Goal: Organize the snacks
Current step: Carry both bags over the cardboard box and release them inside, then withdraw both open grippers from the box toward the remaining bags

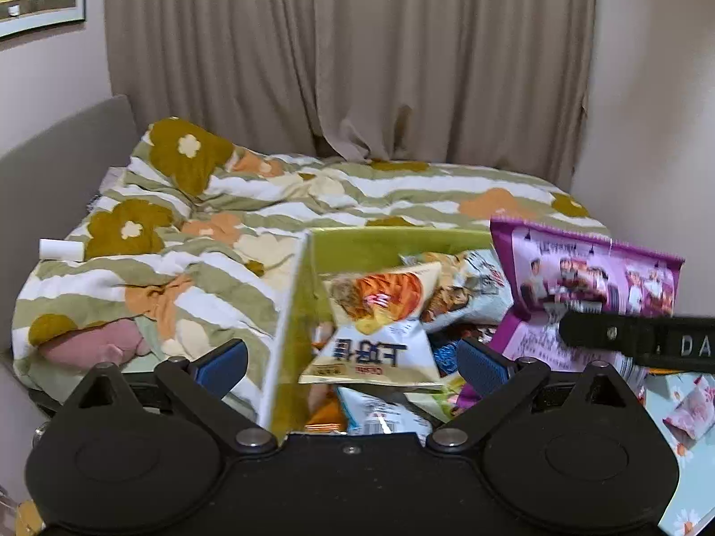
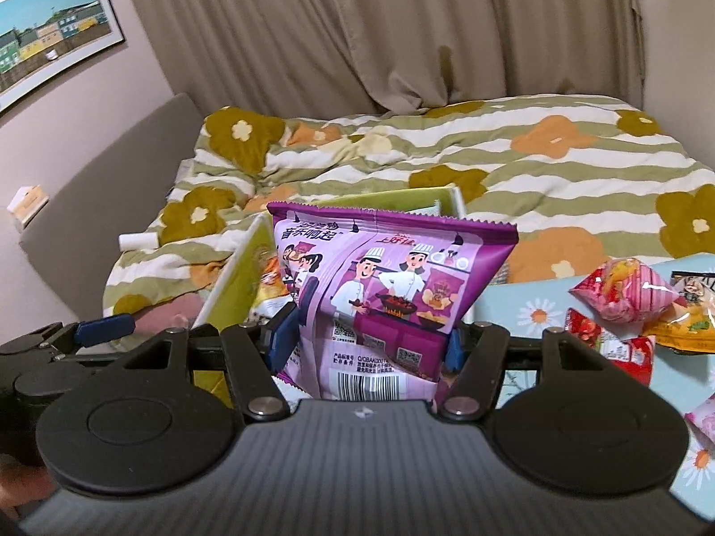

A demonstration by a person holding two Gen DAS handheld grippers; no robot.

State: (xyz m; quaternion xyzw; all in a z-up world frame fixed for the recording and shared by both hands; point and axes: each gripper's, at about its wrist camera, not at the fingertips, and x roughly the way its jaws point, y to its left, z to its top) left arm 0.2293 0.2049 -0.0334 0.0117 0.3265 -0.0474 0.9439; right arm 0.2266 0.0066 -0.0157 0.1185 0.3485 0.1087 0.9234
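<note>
Right wrist view shows the right hand-held gripper (image 2: 364,344) clamped on a purple snack bag (image 2: 384,295), upright over the green box (image 1: 393,245), while the left hand-held gripper (image 1: 353,359) hangs apart above it.

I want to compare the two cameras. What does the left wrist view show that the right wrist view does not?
Only the left wrist view shows inside the green box: a white and orange bag and a pale blue bag piled there, with the left tongs open and empty over them.

Only the right wrist view shows the loose red snack packets on the daisy-print cloth, and the purple bag's barcode.

Both show the purple bag gripped by the right tongs, the flowered duvet and the curtain.
</note>
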